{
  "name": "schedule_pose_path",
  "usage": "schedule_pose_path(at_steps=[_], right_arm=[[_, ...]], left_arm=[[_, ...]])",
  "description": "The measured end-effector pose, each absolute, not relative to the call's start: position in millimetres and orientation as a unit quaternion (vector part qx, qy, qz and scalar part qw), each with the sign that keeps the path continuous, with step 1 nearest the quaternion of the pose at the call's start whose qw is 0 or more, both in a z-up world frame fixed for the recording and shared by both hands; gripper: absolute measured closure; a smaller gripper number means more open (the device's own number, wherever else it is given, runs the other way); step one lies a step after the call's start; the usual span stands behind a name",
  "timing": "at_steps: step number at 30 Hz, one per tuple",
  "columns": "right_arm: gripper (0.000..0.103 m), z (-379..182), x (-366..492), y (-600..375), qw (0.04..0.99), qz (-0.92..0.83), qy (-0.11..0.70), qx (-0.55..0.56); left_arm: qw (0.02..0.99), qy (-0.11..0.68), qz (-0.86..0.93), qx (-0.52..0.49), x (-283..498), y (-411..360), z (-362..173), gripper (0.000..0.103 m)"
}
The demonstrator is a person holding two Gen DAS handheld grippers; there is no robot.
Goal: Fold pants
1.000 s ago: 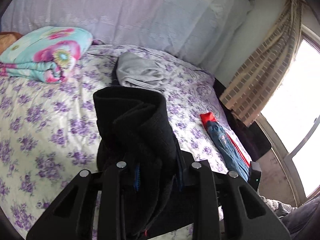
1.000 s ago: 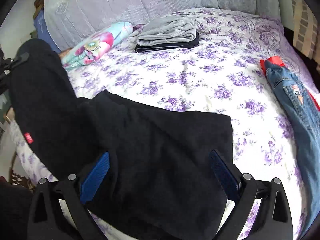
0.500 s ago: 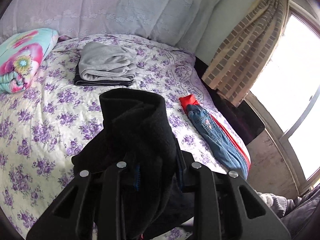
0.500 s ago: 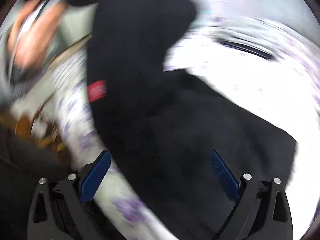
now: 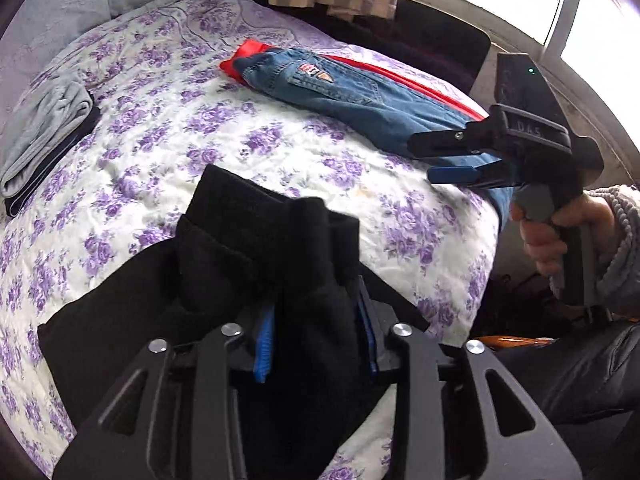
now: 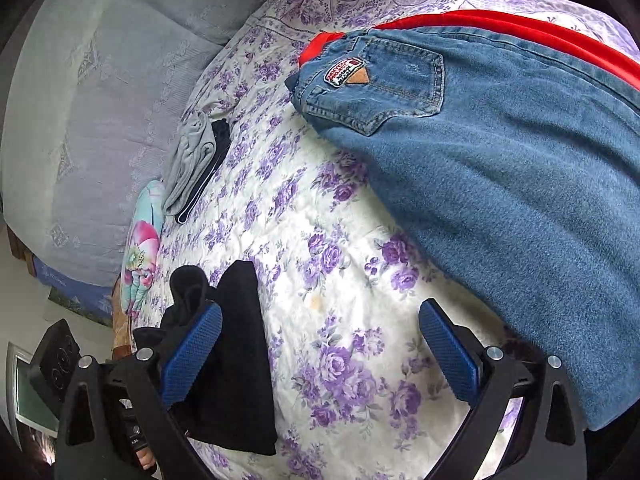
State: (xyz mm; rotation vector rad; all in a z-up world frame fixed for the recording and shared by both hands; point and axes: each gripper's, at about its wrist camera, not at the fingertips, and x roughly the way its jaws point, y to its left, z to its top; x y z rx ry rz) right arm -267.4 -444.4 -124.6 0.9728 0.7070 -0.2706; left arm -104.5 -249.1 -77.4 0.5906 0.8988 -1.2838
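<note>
Black fleece pants [image 5: 224, 264] lie on the near part of the bed [image 5: 320, 152], one bunched fold standing up between the fingers of the left gripper [image 5: 316, 340]. Its jaws have just been opening; cloth sits between the blue pads [image 5: 264, 342], but whether they press on it or have let go I cannot tell. In the right wrist view the same pants [image 6: 236, 360] show as a dark slab at the bed's near edge.

Right gripper [image 6: 320, 352]: fingers wide, nothing between them, only flowered sheet below. It hangs over the bare strip between the black pants and the blue jeans [image 6: 500, 184], which lie on a red garment [image 6: 500, 24].

Risks, as I judge them:
- Fleece is thick and springy. If the left lets go with the fold bunched, the fold may flop open or settle lumpy.
- Cloth may catch on the ribbed pads as the left pulls away and drag the layer askew.
- Pants sit close to the bed's edge; a tug that way could slide part of them off.
- Right gripper is near the jeans; a careless sweep may snag that pile instead of the black pair.
- Grey folded pile [image 5: 44, 132] and flowered bundle [image 6: 140, 248] lie well apart, unlikely to be disturbed.
</note>
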Motion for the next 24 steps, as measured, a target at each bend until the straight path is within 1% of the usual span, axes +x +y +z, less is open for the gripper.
schedule_pose_path(at_steps=[1, 3, 4, 8, 11, 14, 17, 20, 22, 24], right_arm=[[0.004, -124, -265, -442, 0.818, -0.124, 0.333, 0.453], [0.004, -120, -257, -437, 0.824, -0.117, 0.331, 0.445], [0.004, -115, -254, -434, 0.829, -0.115, 0.327, 0.438], [0.004, -86, -233, -408, 0.863, -0.109, 0.335, 0.362], [0.004, -72, -207, -377, 0.884, -0.101, 0.364, 0.277], [0.004, -70, -189, -346, 0.892, -0.1, 0.392, 0.201], [0.004, -80, -182, -325, 0.887, -0.104, 0.429, 0.135], [0.004, -107, -187, -320, 0.863, -0.127, 0.484, 0.072], [0.004, -127, -197, -322, 0.852, -0.121, 0.505, 0.075], [0.004, -130, -206, -327, 0.857, -0.117, 0.492, 0.1]], left_arm=[[0.665, 0.396, -0.577, 0.26, -107, -247, -74, 0.037], [0.681, 0.368, -0.575, 0.263, -114, -241, -61, 0.007], [0.687, 0.35, -0.58, 0.263, -115, -236, -53, 0.007], [0.704, 0.358, -0.562, 0.245, -98, -221, -37, 0.007], [0.735, 0.385, -0.517, 0.21, -70, -190, -38, 0.007], [0.764, 0.422, -0.462, 0.161, -37, -151, -45, 0.007], [0.778, 0.451, -0.415, 0.135, -16, -116, -58, 0.007], [0.78, 0.471, -0.387, 0.142, -9, -96, -80, 0.007], [0.767, 0.504, -0.365, 0.155, -4, -88, -107, 0.007], [0.754, 0.534, -0.342, 0.171, -6, -80, -136, 0.006]])
